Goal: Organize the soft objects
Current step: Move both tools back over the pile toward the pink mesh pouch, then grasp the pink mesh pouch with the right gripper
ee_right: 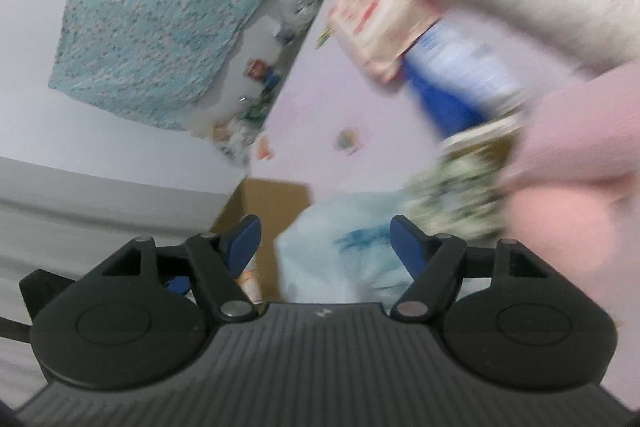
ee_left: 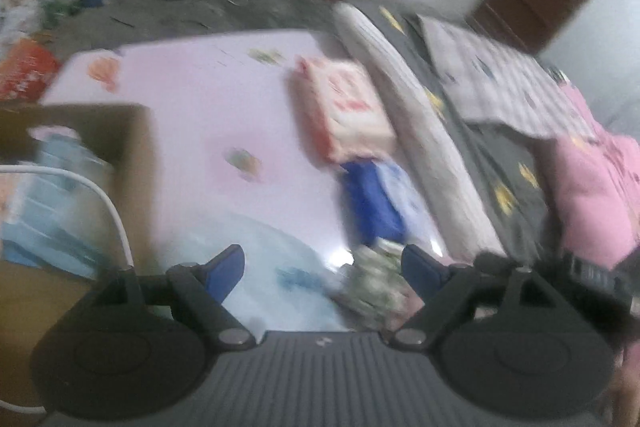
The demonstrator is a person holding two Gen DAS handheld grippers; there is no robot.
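Both frames blurred. Left gripper [ee_left: 322, 269] wide open, empty; pale bag [ee_left: 280, 267] between fingers at 6 o'clock. Right gripper [ee_right: 325, 241] wide open, empty. Bag likely light, limp, slippery: pinch bunched fold. Box [ee_left: 120, 131] at 9 o'clock.

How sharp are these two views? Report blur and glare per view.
Left wrist view: motion-blurred throughout, with a glare patch on the pink table near the blue packet. Right wrist view: the right side smears most, the blue packet streaked; gripper bodies stay sharp in both.
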